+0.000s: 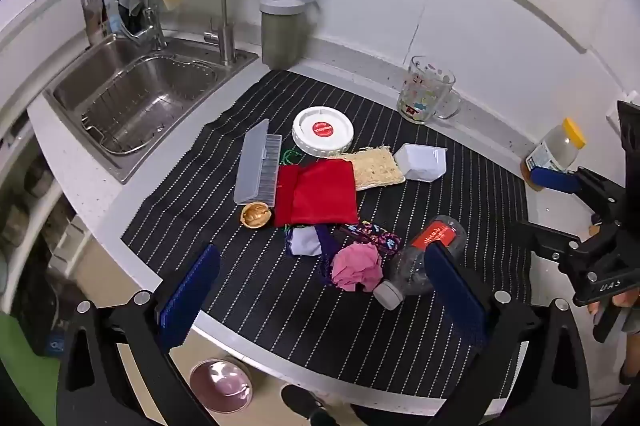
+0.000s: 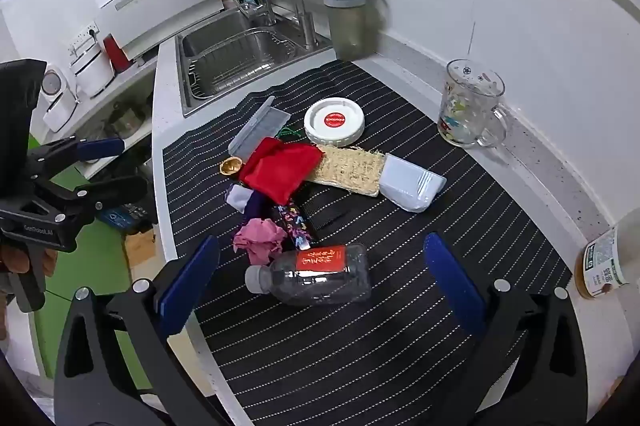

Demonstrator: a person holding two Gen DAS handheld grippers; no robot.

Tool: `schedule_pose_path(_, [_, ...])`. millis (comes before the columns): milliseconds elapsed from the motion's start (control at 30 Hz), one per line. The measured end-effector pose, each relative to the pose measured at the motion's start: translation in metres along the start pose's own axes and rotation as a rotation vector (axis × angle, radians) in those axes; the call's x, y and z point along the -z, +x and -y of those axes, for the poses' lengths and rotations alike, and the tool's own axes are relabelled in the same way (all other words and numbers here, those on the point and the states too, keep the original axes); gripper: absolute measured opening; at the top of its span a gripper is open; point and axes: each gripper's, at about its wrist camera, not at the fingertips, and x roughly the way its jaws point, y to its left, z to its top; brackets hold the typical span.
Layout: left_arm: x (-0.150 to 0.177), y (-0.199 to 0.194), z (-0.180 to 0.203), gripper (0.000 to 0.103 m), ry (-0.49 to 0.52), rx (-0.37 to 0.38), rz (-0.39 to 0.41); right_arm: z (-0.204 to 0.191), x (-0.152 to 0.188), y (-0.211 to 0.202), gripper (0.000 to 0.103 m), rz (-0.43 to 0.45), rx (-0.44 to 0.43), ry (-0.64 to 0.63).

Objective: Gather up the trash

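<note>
An empty clear plastic bottle (image 2: 316, 276) with a red label lies on its side on the striped mat; it also shows in the left wrist view (image 1: 424, 262). A crumpled pink paper (image 1: 356, 266) lies beside its cap, also seen in the right wrist view (image 2: 260, 238). A walnut shell (image 1: 256, 214), a white lid (image 1: 323, 131), a red pouch (image 1: 320, 191) and a white plastic tray (image 1: 422, 161) lie farther back. My left gripper (image 1: 320, 290) is open and empty just short of the pink paper. My right gripper (image 2: 322, 278) is open around the bottle, above it.
A steel sink (image 1: 132, 97) with two taps is at the back left. A grey shaker cup (image 1: 282, 29), a glass mug (image 1: 426, 89) and a jar (image 1: 554, 149) stand along the wall. A pink bowl (image 1: 220, 380) sits on the floor below the counter edge.
</note>
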Motion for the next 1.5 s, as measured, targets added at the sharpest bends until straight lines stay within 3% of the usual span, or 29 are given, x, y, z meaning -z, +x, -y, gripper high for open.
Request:
schedule_pose_path(200, [0.007, 0.001, 0.002, 0.098, -0.006, 0.033, 0.017, 0.002, -0.001, 0.001, 0.100, -0.009, 0.016, 0.000])
schedule_pose_path(433, [-0.002, 0.002, 0.006, 0.098, 0.017, -0.012, 0.009, 0.001, 0.000, 0.003, 0.100, -0.012, 0.020, 0.008])
schedule_pose_path(1500, [0.000, -0.001, -0.007, 0.098, -0.005, -0.014, 0.017, 0.002, 0.004, 0.011, 0.100, -0.023, 0.029, 0.006])
